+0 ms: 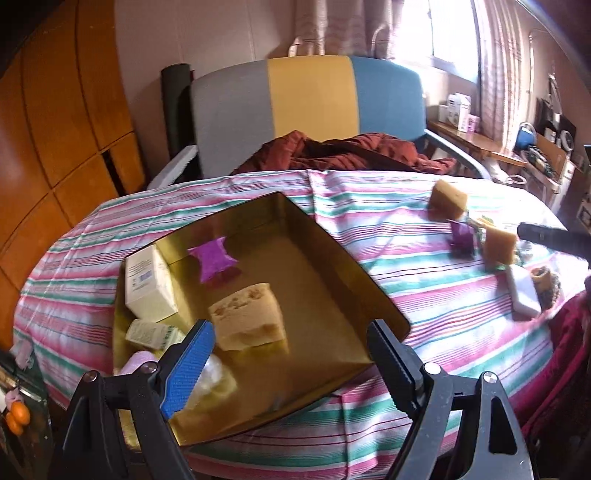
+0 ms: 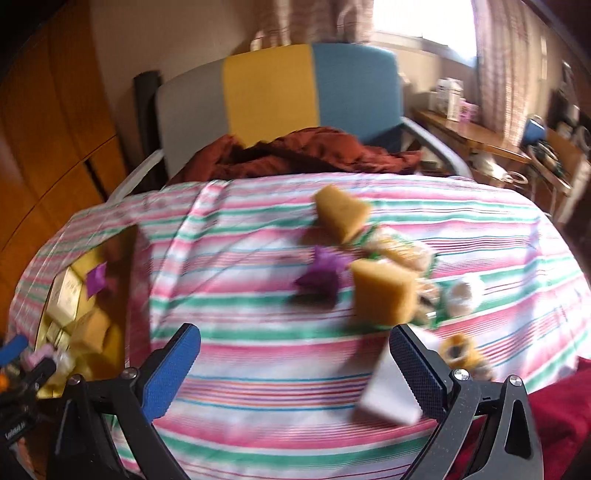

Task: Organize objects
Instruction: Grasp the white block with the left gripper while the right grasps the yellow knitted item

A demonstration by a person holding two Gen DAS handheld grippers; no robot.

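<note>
**Sponges and tin on the striped bench**

Yellow sponge block lies inside my gold metal tin. My left claw gapes empty above it. My right claw hangs open near a second tan sponge on the cloth.

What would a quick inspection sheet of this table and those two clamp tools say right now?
Surface: striped cloth over a table.
Job's things: gold tray holds a yellow sponge, a purple wrapper and cream boxes. On the cloth lie two more sponges, a purple piece and a white block.
Clutter: small wrapped bits among the sponges, too blurred to name.
Grippers: left gripper open over the tray; right gripper open above the cloth, empty.
Cables: nothing seen.
Surroundings: grey, yellow and blue chair with red cloth; wooden cabinet; bright window.
</note>
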